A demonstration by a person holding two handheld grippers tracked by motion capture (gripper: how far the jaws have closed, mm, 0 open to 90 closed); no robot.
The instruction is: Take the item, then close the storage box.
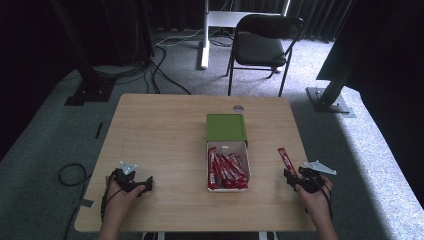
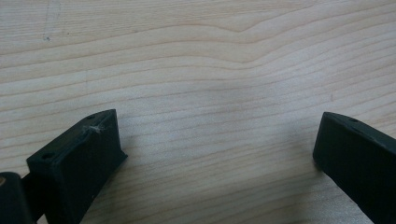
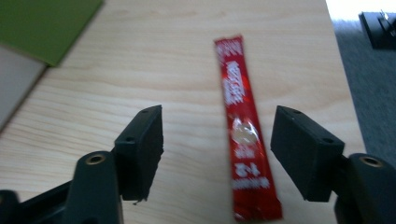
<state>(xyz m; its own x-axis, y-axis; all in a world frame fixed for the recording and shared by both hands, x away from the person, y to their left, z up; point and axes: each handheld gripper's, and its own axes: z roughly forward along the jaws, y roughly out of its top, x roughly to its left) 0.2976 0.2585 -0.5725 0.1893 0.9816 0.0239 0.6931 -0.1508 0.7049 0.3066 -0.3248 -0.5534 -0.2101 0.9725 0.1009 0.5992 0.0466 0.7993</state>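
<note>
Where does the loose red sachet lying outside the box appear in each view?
High view: loose red sachet on the table's right side, just ahead of the right claw.
Left gripper view: not in it.
Right gripper view: lengthwise between the open jaws.
Shared landmark: green box lid.

Red sachet (image 3: pixel 243 135), green lid (image 1: pixel 226 127)

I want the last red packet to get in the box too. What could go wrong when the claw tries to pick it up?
The red packet lies flat and thin on the table, so the open right gripper might slide over it or pinch just an edge. It also lies near the table's right edge, so a nudge could push it off. The white box already looks full, so it may not fit neatly.
</note>
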